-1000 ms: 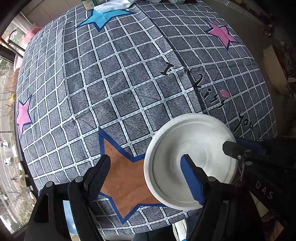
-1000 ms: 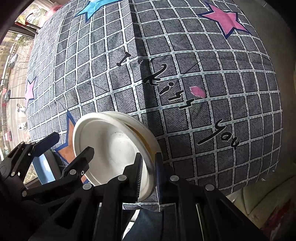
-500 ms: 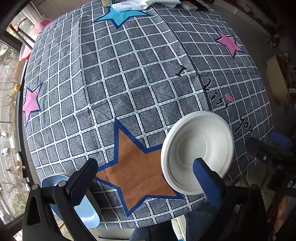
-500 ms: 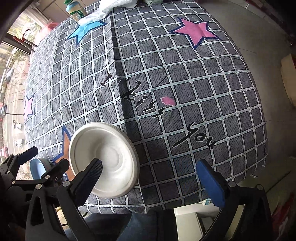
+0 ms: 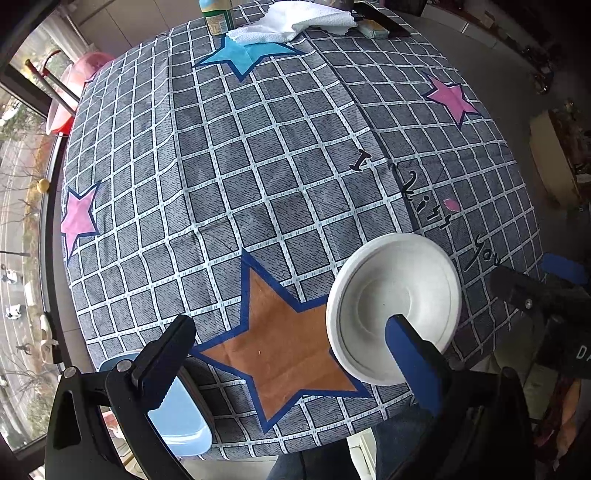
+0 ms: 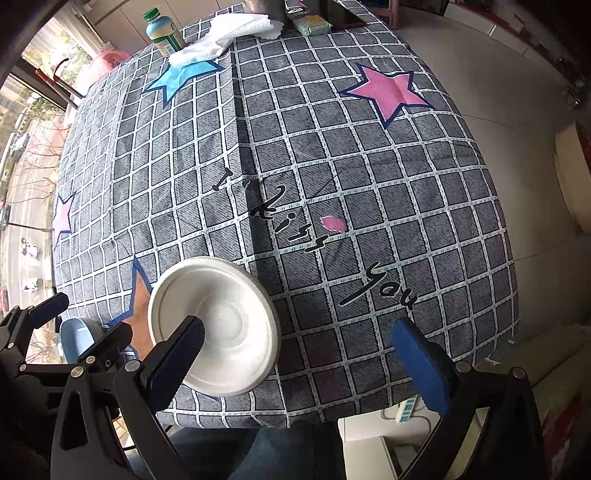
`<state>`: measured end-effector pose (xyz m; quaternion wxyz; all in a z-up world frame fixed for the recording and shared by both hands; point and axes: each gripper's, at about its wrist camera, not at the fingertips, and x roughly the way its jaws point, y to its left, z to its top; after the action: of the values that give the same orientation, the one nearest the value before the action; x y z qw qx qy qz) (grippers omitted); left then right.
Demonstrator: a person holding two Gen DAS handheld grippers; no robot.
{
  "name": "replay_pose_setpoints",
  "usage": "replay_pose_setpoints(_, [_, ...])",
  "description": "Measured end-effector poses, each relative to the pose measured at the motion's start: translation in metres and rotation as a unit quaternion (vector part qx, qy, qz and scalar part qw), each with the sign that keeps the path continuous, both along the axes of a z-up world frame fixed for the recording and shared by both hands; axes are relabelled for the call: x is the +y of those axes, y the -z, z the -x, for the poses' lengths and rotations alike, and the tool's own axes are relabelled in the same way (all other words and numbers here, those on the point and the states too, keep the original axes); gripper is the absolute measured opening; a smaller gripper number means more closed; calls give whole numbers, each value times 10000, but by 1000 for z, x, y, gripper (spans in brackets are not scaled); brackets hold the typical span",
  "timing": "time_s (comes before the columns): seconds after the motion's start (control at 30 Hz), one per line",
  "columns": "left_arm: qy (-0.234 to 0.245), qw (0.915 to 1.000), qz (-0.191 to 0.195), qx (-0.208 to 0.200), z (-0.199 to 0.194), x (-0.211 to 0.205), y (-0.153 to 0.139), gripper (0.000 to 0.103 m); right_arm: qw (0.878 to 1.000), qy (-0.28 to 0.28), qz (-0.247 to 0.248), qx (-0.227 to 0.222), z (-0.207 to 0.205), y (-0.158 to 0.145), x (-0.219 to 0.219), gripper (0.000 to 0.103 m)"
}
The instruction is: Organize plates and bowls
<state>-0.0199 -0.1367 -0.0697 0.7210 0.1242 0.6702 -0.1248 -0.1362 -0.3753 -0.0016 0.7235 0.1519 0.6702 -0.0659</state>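
A stack of white plates [image 5: 395, 306] lies near the table's front edge, right of the brown star; it also shows in the right wrist view [image 6: 218, 321]. My left gripper [image 5: 291, 365] is open and empty, held above and in front of the star, its right finger over the stack's near rim. My right gripper [image 6: 306, 354] is open and empty, to the right of the stack, its left finger over the near rim. A light blue bowl [image 5: 177, 413] sits at the front left edge, behind my left finger; it also shows in the right wrist view [image 6: 74, 339].
The table wears a grey checked cloth [image 5: 236, 177] with stars. At the far end lie a white towel [image 5: 295, 22], a bottle [image 6: 162, 33] and small packets. A pink basin [image 5: 74, 88] stands beyond the left edge. Floor lies to the right.
My right gripper let go of the plates' rim and opened wide. Both grippers pulled back and up from the table; the plates stay on the cloth.
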Motion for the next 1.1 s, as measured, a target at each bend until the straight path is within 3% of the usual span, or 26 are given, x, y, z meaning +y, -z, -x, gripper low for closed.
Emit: replay_pose_setpoints(1.1, [-91,9999,-77,66,1,0,3,103,9993,2,-114,359,1,21,6,102])
